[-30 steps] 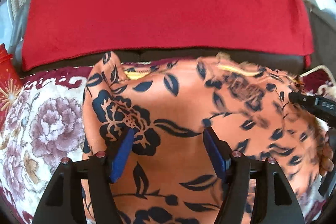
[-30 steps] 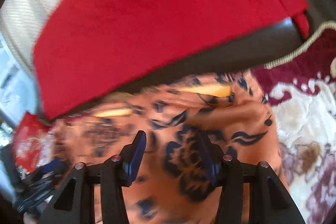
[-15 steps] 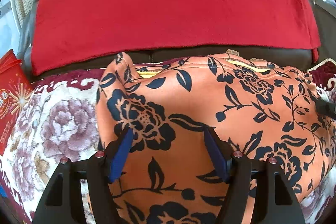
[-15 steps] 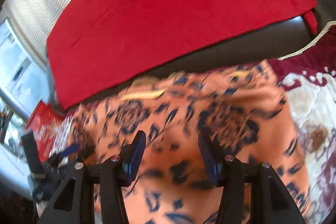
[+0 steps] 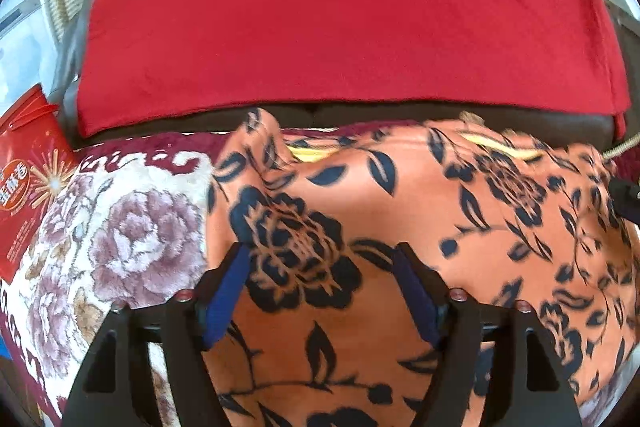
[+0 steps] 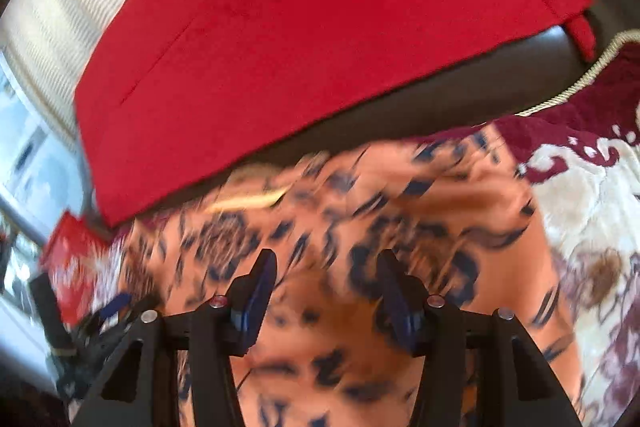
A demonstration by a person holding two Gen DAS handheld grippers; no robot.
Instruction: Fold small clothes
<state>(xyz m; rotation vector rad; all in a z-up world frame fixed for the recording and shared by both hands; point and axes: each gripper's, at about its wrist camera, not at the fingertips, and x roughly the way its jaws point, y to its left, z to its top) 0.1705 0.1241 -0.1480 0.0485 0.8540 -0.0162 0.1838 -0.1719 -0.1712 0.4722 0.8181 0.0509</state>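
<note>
garment spread, fold not yet made

the orange garment (image 5: 400, 235) with dark blue flowers lies on the floral cover (image 5: 120, 247) of the seat, just in front of the red cloth (image 5: 340, 19) that hangs over the backrest. it looks mostly spread out, but not flat: at its far left corner, near the red cloth, the edge stands up in a small peak, and a yellow lining shows along the far edge. i see no finished fold, so i judge the task is at an early step; the smoothing may be nearly done, and all the folding is left.

the left gripper (image 5: 324, 287) hangs over the left part of the garment, its jaws wide apart with nothing between the blue pads. the right gripper (image 6: 326, 287) is over the right part, its jaws also wide and holding nothing. the right view is blurred, so i cannot tell whether its fingers touch the fabric.

left of the garment, beyond the floral cover, stands a red bag (image 5: 24, 187) with a gold firework picture and some chinese writing; the characters are too small and bent for me to read. no other label is visible.
</note>
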